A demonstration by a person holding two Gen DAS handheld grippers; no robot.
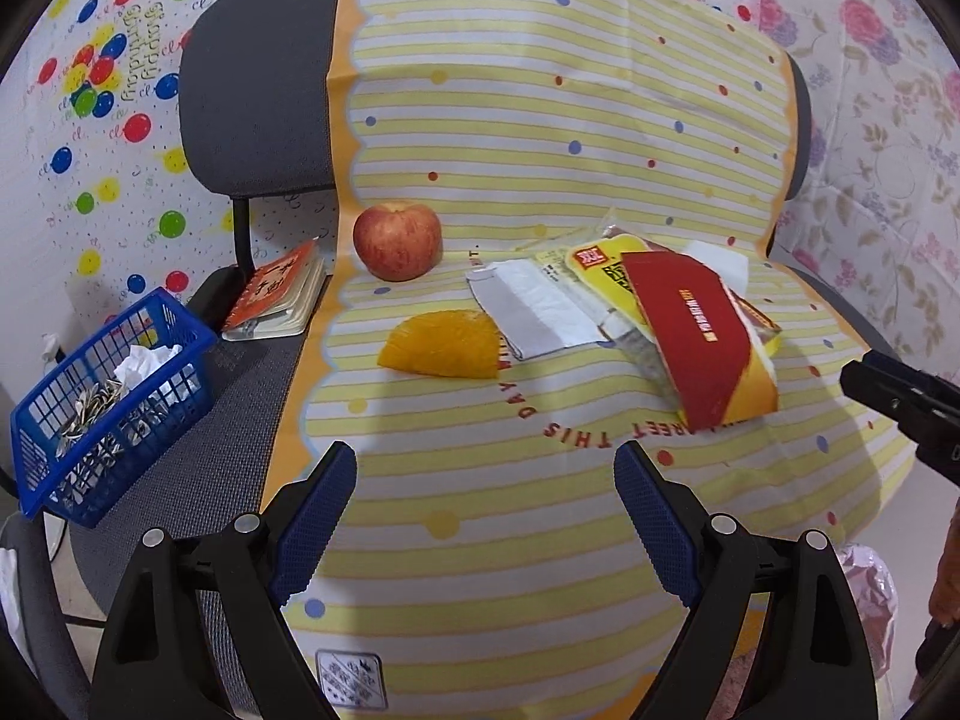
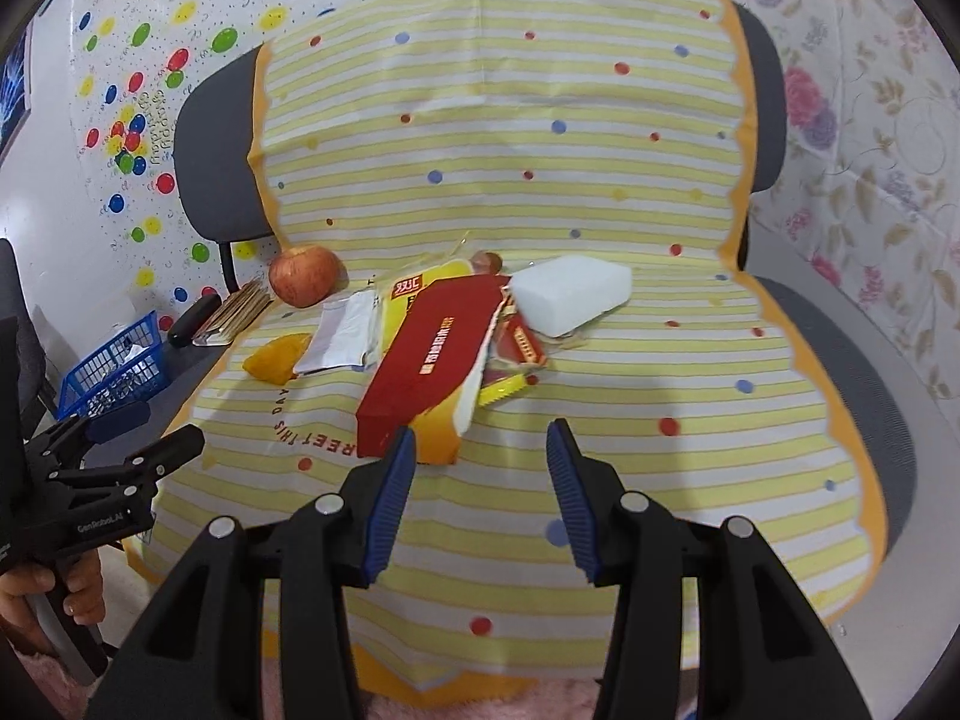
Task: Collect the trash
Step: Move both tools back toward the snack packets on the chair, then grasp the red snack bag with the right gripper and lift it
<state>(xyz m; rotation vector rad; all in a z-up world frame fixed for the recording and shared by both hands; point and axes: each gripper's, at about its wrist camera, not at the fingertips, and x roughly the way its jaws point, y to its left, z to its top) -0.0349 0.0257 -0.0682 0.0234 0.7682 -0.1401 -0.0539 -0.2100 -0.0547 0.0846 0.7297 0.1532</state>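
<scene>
Here, an office chair (image 1: 252,90) draped in a yellow-striped cloth (image 1: 540,138) carried the clutter. On the seat lay a red carton (image 1: 696,336), flattened and tilted, resting on top of a yellow snack wrapper (image 1: 600,267) and a further red-and-yellow packet (image 2: 525,345). Just left of that pile lay a silvery-white wrapper (image 1: 540,312), and touching its lower left corner was an orange peel (image 1: 444,345). A red apple (image 1: 397,240) stood upright behind the peel, near the fold where seat met backrest. A white foam block (image 2: 570,294) sat just right of the pile, its left end overlapping the packets.

Off the cloth's left edge, on the bare mesh seat, a small notebook (image 1: 279,294) with an orange cover lay flat. Further left stood a blue basket (image 1: 111,384) holding crumpled white paper (image 1: 147,360) and sunflower seed shells (image 1: 96,402).

The left gripper (image 1: 486,480) hovered over the front of the seat, its jaws spread wide and holding nothing. The right gripper (image 2: 480,450) likewise had its jaws apart and empty, with its left jaw just in front of the red carton's near end; I could not tell whether it touched.
</scene>
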